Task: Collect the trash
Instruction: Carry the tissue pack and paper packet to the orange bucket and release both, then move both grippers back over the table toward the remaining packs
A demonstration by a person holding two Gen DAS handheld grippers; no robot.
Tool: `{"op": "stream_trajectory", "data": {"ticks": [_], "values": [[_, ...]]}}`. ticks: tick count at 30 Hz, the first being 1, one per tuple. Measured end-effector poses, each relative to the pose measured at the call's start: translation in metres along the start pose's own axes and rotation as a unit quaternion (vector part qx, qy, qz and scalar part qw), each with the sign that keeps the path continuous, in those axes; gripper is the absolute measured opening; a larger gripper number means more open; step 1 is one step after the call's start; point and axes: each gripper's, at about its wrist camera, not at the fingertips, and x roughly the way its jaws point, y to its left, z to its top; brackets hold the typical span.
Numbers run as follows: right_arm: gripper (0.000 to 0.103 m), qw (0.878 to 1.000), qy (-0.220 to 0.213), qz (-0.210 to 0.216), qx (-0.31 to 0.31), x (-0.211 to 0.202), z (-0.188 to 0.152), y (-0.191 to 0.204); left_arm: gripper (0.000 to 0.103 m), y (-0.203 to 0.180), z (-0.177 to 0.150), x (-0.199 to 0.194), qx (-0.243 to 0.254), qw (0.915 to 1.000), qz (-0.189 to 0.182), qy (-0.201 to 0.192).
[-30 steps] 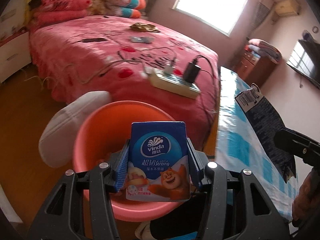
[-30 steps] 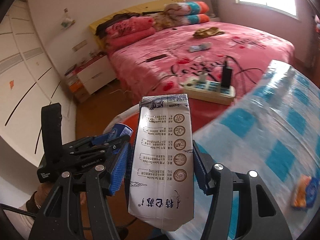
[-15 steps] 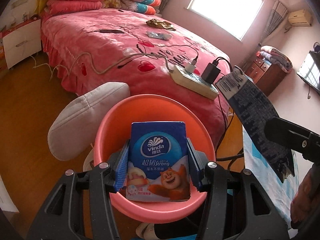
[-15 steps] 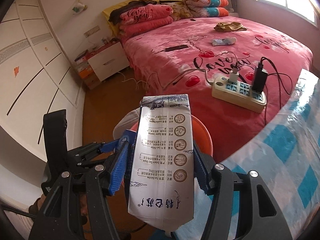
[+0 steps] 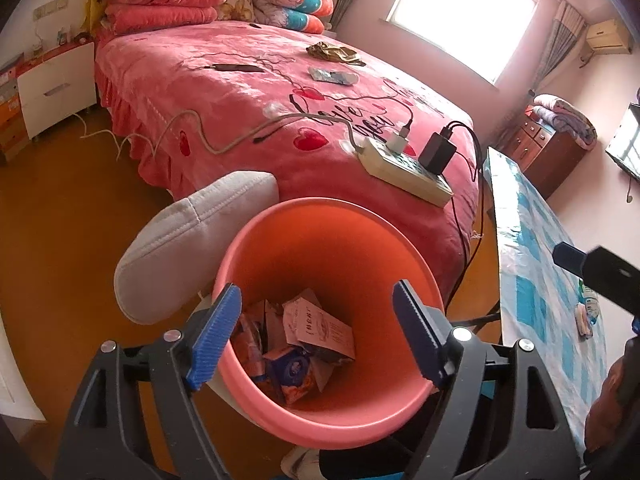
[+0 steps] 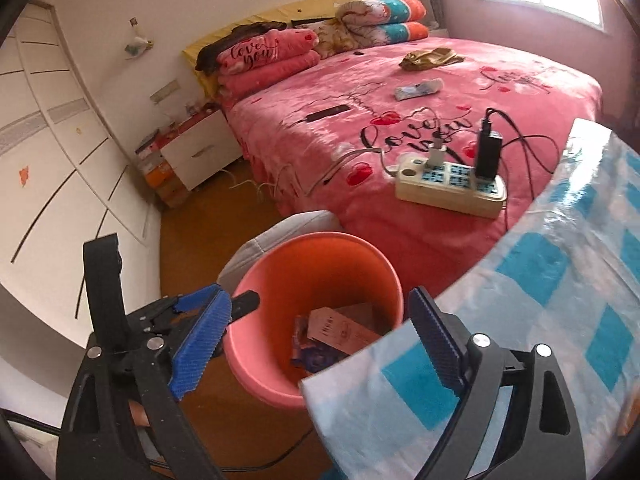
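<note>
bin (image 5: 320,248), pink plastic, stands upright on the wooden floor, mouth facing up, between a grey cushion (image 5: 192,248) on its left and the checked table (image 5: 532,280) on its right; pink bed (image 5: 280,112) beyond. trash (image 5: 308,344) lies heaped on the bin's bottom: a pale carton (image 5: 320,326) lying flat, long axis running from far left to near right, and a blue tissue pack (image 5: 290,366) nearer. left gripper (image 5: 316,340) above the bin, jaws spread and opening, holding nothing. right gripper (image 6: 320,338) at the table's near corner, jaws spread and opening, holding nothing.
</note>
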Motion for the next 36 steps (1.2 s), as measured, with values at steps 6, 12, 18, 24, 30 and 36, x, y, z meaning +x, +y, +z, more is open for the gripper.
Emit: {"op": "stream_trajectory", "data": {"ticks": [6, 12, 18, 24, 30, 36], "values": [[0.090, 0.999, -0.013, -0.027, -0.013, -0.015, -0.011, 0.001, 0.083, -0.011, -0.001, -0.003, 0.012, 0.9999, -0.001, 0.004], [0.093, 0.999, -0.026, -0.035, -0.003, -0.029, -0.023, -0.007, 0.085, -0.029, -0.001, -0.006, 0.030, 0.9995, -0.004, 0.008], [0.093, 0.998, -0.034, -0.042, 0.020, -0.040, -0.029, -0.023, 0.086, -0.051, -0.002, -0.010, 0.052, 0.9986, -0.006, 0.009], [0.093, 0.997, -0.046, -0.046, 0.042, -0.056, -0.039, -0.040, 0.086, -0.074, -0.003, -0.014, 0.075, 0.9971, -0.008, 0.011], [0.093, 0.995, -0.064, -0.058, 0.055, -0.073, -0.054, -0.051, 0.087, -0.096, -0.007, -0.016, 0.096, 0.9952, -0.012, 0.012], [0.093, 0.992, -0.070, -0.064, 0.084, -0.085, -0.072, -0.070, 0.087, -0.121, -0.014, -0.016, 0.122, 0.9923, -0.016, 0.016]]}}
